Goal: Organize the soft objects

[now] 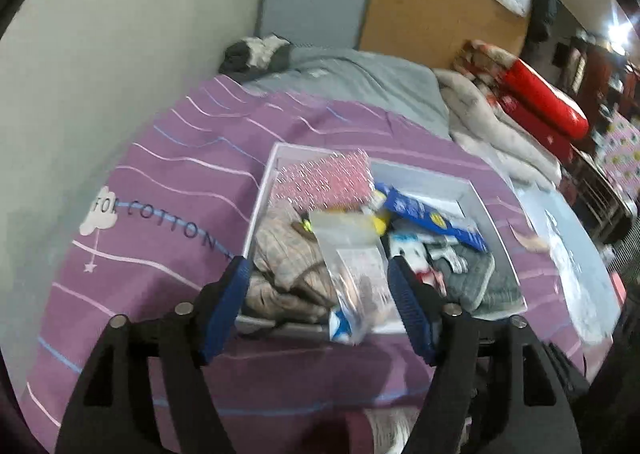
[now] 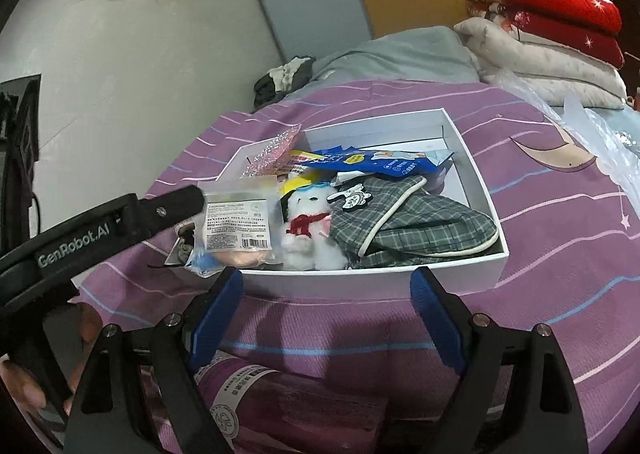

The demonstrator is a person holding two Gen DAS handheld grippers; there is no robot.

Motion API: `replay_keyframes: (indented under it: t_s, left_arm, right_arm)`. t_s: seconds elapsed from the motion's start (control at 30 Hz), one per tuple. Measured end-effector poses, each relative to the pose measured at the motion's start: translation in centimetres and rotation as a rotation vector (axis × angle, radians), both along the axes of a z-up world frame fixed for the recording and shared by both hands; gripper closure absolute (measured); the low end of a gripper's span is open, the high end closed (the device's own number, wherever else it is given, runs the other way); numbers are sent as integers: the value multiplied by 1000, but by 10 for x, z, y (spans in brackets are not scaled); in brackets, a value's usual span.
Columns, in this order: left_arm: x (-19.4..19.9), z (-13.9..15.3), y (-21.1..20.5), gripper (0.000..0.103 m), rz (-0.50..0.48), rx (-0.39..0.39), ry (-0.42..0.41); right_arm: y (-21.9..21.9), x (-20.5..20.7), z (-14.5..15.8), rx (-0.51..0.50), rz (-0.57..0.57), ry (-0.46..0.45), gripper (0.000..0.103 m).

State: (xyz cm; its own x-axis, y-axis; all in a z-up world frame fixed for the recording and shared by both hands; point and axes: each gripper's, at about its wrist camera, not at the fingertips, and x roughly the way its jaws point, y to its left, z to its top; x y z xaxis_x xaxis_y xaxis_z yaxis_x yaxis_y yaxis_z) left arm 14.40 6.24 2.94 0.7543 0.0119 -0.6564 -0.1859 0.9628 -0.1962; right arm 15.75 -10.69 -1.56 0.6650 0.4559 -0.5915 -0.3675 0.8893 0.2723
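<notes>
A white box (image 2: 460, 266) on the bed holds a white plush bear with a red scarf (image 2: 308, 221), a green plaid cloth (image 2: 420, 221), a blue packet (image 2: 384, 163) and a pink glittery pouch (image 2: 276, 153). A clear labelled packet (image 2: 236, 225) leans over the box's near left corner. My left gripper (image 1: 318, 266) hangs open over that corner. The clear packet (image 1: 352, 254) lies between its blue pads, which do not press on it. A beige plaid cloth (image 1: 288, 266) lies beside it. My right gripper (image 2: 326, 278) is open before the box's front wall, with nothing in it.
A purple striped bedcover (image 2: 560, 254) lies under the box. Red and white pillows (image 2: 560, 13) are stacked at the back right, beside a clear plastic bag (image 2: 600, 141). A purple wrapped pack (image 2: 280, 394) lies under my right gripper. A wall runs along the left.
</notes>
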Motion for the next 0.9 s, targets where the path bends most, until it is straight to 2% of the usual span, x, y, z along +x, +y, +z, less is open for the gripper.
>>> replay_keyframes:
  t_s: [0.03, 0.07, 0.17, 0.23, 0.33, 0.47, 0.63, 0.7, 0.8, 0.9]
  left_arm:
    - [-1, -1, 0, 69, -48, -30, 23]
    - [-2, -2, -1, 80, -81, -56, 37]
    - [-2, -3, -5, 94, -171, -146, 28]
    - [4, -9, -9, 94, -182, -154, 54]
    - [18, -24, -12, 96, -127, -91, 119]
    - [33, -33, -4, 96, -86, -119, 146]
    - [43, -40, -8, 96, -96, -131, 127]
    - [40, -41, -13, 96, -91, -112, 106]
    - [33, -39, -15, 87, -93, -90, 88]
    - [27, -35, -15, 66, -92, -98, 73]
  right_arm:
    - [0, 0, 0, 1, 1, 2, 16]
    - [0, 0, 0, 2, 1, 5, 16]
    - [-1, 2, -1, 8, 1, 15, 16]
    - [-2, 3, -2, 11, 1, 20, 16]
    - [-3, 4, -3, 19, -2, 28, 16]
    - [-1, 6, -6, 7, 6, 40, 16]
    - [-2, 8, -8, 2, 7, 53, 16]
    - [-2, 8, -9, 2, 6, 56, 16]
    - [-3, 9, -10, 1, 6, 59, 16]
    - [-2, 8, -10, -3, 13, 57, 16]
